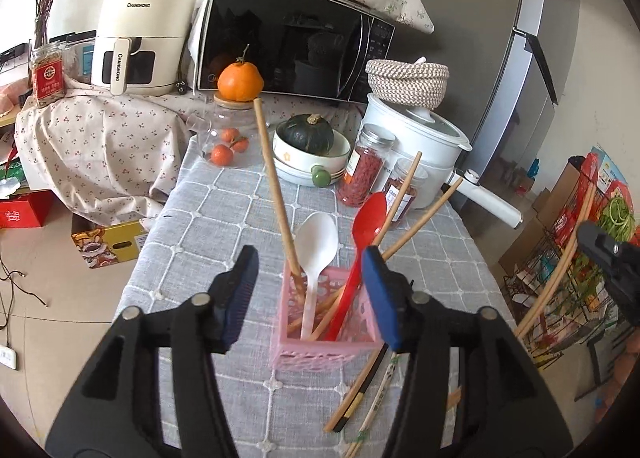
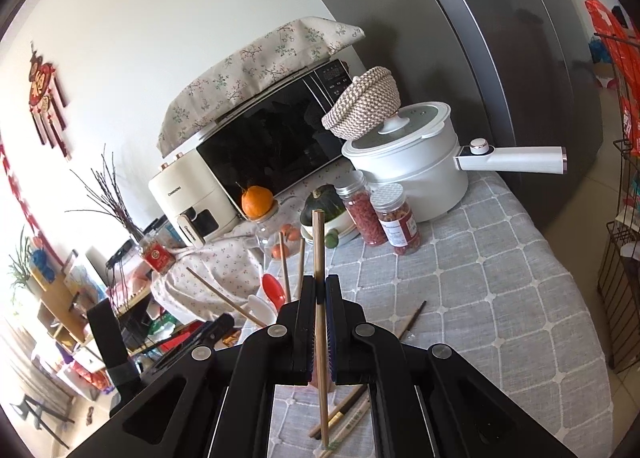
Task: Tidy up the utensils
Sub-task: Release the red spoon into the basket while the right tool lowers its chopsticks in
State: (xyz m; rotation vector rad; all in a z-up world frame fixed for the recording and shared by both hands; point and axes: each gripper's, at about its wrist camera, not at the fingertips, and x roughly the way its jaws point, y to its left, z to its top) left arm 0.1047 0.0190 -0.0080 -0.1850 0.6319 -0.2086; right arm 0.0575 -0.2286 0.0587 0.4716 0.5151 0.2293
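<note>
A pink utensil holder point(image 1: 320, 338) stands on the grey checked tablecloth point(image 1: 224, 226). It holds a white spoon point(image 1: 318, 242), a red spoon point(image 1: 370, 218) and several wooden chopsticks point(image 1: 276, 186). My left gripper point(image 1: 310, 262) is open, its blue-padded fingers on either side of the holder's top and pressing on nothing. My right gripper point(image 2: 320, 284) is shut on one wooden chopstick point(image 2: 318, 242), which stands nearly upright; it also shows at the right edge of the left wrist view as the right gripper point(image 1: 612, 258). Loose chopsticks point(image 1: 360, 390) lie on the cloth beside the holder, the same loose chopsticks point(image 2: 348, 410) showing under the right gripper.
Behind the holder stand two red-filled jars point(image 1: 360, 174), a bowl with a dark squash point(image 1: 310, 150), a glass jar topped by an orange point(image 1: 240, 82), a white pot point(image 1: 420, 138), a microwave point(image 1: 288, 38) and an air fryer point(image 1: 144, 30). A fridge point(image 2: 500, 58) and a wire rack point(image 1: 560, 278) stand to the right.
</note>
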